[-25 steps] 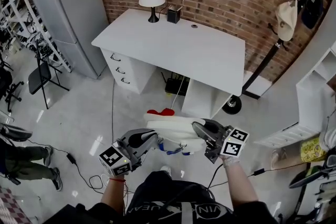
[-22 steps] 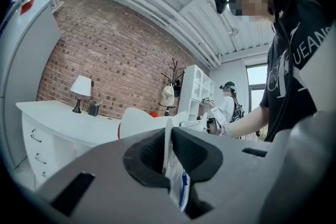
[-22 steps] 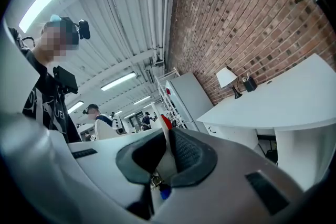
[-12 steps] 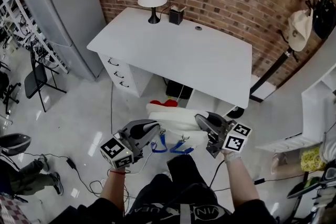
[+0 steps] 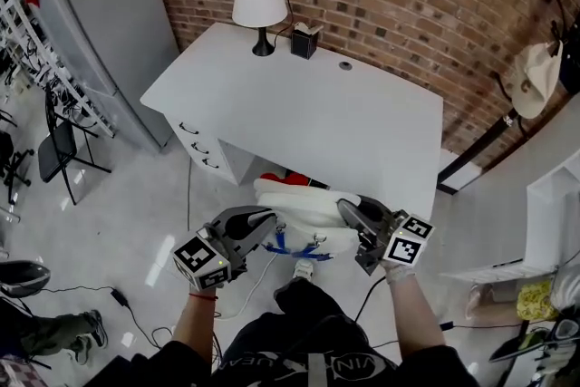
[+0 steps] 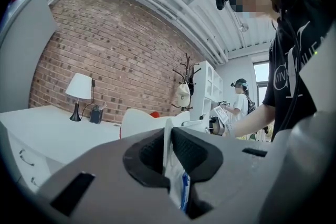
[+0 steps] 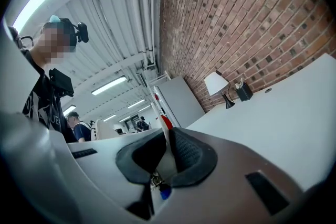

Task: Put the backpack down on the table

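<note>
A white backpack [image 5: 304, 208] with red trim and blue straps hangs between my two grippers, just in front of the white table [image 5: 317, 109]. My left gripper [image 5: 263, 227] is shut on the backpack's left edge; white fabric [image 6: 169, 162] shows pinched between its pads. On the other side my right gripper [image 5: 349, 215] is shut on the backpack's right edge, with fabric and a zipper pull [image 7: 157, 182] between its pads. The backpack is over the table's near edge, held above the floor.
A white lamp [image 5: 256, 6] and a small black box [image 5: 304, 41] stand at the table's far edge by the brick wall. A grey cabinet [image 5: 100, 23] is at the left, a coat stand [image 5: 530, 86] at the right. Cables [image 5: 136, 304] lie on the floor.
Both grippers have carried the backpack forward toward the table; the table's near edge is now much closer and the backpack reaches it.
</note>
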### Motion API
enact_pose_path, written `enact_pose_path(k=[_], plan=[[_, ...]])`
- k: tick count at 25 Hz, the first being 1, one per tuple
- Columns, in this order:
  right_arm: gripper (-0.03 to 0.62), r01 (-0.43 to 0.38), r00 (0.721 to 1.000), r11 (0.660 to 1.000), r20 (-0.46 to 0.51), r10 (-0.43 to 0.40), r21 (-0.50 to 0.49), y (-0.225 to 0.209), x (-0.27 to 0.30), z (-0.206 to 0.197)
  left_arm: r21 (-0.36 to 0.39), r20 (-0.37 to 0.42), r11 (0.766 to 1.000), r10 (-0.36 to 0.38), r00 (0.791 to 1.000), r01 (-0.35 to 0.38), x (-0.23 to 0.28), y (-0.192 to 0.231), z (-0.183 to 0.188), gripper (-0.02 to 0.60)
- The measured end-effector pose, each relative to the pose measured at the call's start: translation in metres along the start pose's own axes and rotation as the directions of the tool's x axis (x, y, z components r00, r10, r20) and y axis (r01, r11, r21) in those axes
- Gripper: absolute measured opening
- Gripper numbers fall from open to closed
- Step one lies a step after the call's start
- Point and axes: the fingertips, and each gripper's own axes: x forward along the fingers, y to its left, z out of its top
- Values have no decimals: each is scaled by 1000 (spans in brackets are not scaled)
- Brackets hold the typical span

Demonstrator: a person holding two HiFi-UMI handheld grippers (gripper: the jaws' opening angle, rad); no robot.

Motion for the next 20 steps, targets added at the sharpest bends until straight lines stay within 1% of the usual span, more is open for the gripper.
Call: enact_pose_path(k=[4, 7, 12, 15, 18, 20], plan=[[29, -7, 1000, 1000, 2, 7, 9, -29, 11, 19, 16, -11, 1000, -5, 1000, 6, 26, 24, 11, 31], [29, -10, 1000, 1000, 1, 10, 2, -51, 17, 33, 17, 1, 1000, -1, 1000, 0, 46, 41, 16, 31], [29, -23, 1000, 1000, -4, 23, -4, -80, 33, 48, 13, 2, 1000, 12, 1000, -12, 66, 68, 20, 31], [29, -35, 999, 999, -4, 35, -6, -96, 40, 57, 25, 7, 1000, 13, 1000, -13, 79, 81, 24, 31], [29, -44, 999, 999, -3, 44, -13, -113, 47, 68, 28, -14, 999, 21, 1000, -20, 92, 95, 23, 30], [29, -46, 999, 999, -2, 46, -22, -124, 52, 76, 35, 0, 999, 28, 1000, -28, 101, 104, 29, 30]])
